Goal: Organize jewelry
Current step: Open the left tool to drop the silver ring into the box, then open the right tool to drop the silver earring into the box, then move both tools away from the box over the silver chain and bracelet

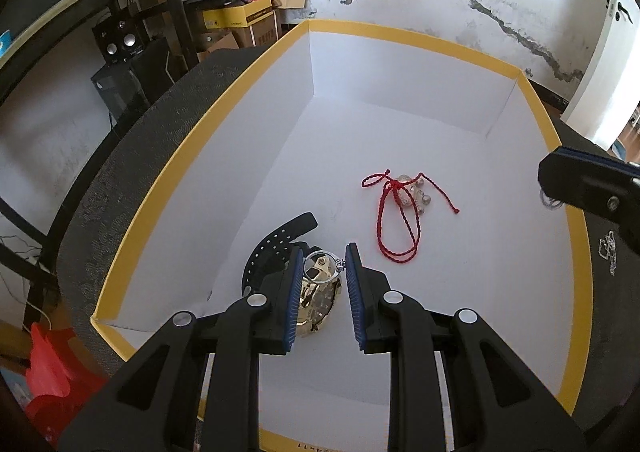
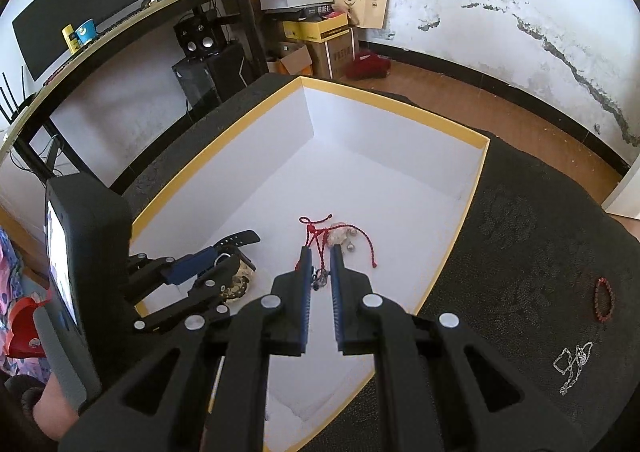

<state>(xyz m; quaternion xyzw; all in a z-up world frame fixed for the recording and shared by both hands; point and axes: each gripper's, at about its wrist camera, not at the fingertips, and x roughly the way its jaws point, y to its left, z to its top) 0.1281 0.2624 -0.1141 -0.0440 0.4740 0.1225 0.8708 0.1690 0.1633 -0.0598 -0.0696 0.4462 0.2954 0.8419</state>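
Observation:
A white box with a yellow rim (image 1: 208, 119) (image 2: 476, 179) lies open on a dark mat. Inside it lie a red cord bracelet with silver bells (image 1: 400, 211) (image 2: 340, 236) and a gold watch with a black strap (image 1: 316, 300) (image 2: 240, 272). My left gripper (image 1: 322, 264) is open, its jaws on either side of a small silver ring (image 1: 320, 268) over the watch. My right gripper (image 2: 320, 252) is shut on a small silver jewelry piece (image 2: 320, 278) that hangs between its pads above the box. A silver chain (image 2: 574, 362) (image 1: 608, 252) and a red bead bracelet (image 2: 604, 298) lie on the mat to the right.
The dark mat (image 2: 520, 252) surrounds the box. Behind it stand a desk (image 2: 120, 35) with a monitor, speakers (image 2: 200, 39) and cardboard boxes (image 2: 320, 35) by a white wall. A red stool (image 1: 56, 372) is at the lower left.

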